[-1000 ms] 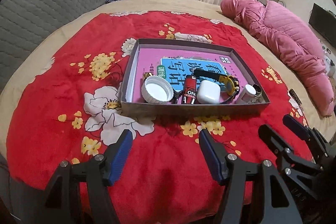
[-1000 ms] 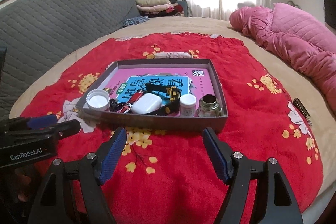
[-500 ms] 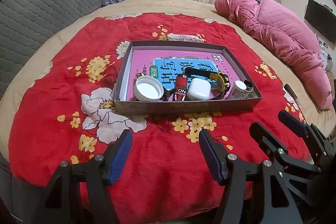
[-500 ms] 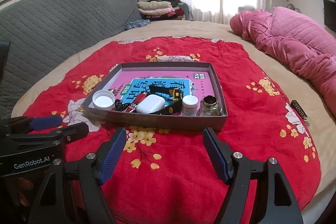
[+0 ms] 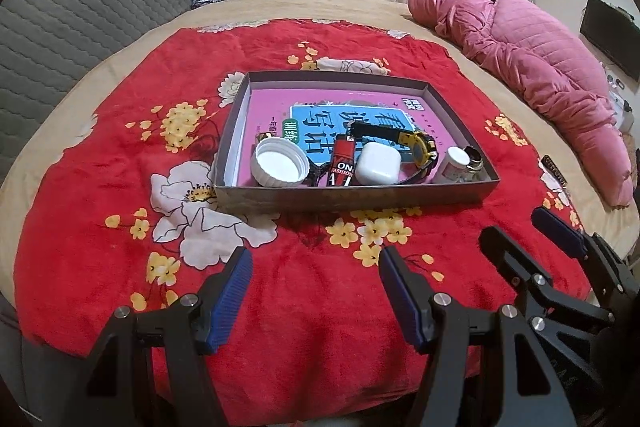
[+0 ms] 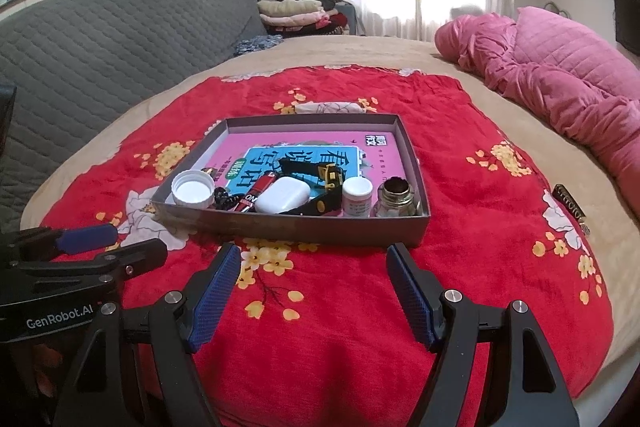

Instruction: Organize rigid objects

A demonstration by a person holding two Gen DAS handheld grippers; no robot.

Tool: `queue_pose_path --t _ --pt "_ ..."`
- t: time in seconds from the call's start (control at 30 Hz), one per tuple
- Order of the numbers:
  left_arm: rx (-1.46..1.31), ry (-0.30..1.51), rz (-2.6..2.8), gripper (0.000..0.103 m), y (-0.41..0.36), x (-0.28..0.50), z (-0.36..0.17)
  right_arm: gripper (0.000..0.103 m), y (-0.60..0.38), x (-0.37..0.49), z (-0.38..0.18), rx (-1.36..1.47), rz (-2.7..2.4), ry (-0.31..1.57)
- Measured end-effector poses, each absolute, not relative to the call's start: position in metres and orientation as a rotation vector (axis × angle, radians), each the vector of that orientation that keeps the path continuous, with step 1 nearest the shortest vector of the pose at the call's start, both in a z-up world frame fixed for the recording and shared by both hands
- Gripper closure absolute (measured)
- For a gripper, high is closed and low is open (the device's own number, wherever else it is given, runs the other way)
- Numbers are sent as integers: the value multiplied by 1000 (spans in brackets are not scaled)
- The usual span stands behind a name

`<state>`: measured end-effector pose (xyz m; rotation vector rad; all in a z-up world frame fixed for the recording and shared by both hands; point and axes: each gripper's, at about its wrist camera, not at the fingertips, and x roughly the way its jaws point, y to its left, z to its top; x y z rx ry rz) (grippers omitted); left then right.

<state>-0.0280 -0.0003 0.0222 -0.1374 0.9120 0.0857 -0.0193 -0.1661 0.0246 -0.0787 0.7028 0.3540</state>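
A shallow grey box sits on the red floral blanket, with a pink and blue book lining its floor. Along its near side lie a white cap, a red lighter, a white earbud case, a black and yellow watch, a small white-lidded jar and a glass jar. My left gripper is open and empty, well short of the box. My right gripper is open and empty too, just in front of the box.
The red blanket covers a tan bed. A pink quilt lies heaped at the right. A small dark bar rests on the blanket's right edge. A grey quilted headboard stands at the left, folded clothes behind.
Both grippers have drawn back and up from the box, which looks smaller and farther. Both stay open. Nothing in the box has moved.
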Motion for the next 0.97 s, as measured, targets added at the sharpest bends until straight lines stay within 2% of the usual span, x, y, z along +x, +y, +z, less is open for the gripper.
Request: queue_pose_path --t 0.97 --pt "-162 938 97 38 5 -24 12 27 -167 -15 20 -62 358 719"
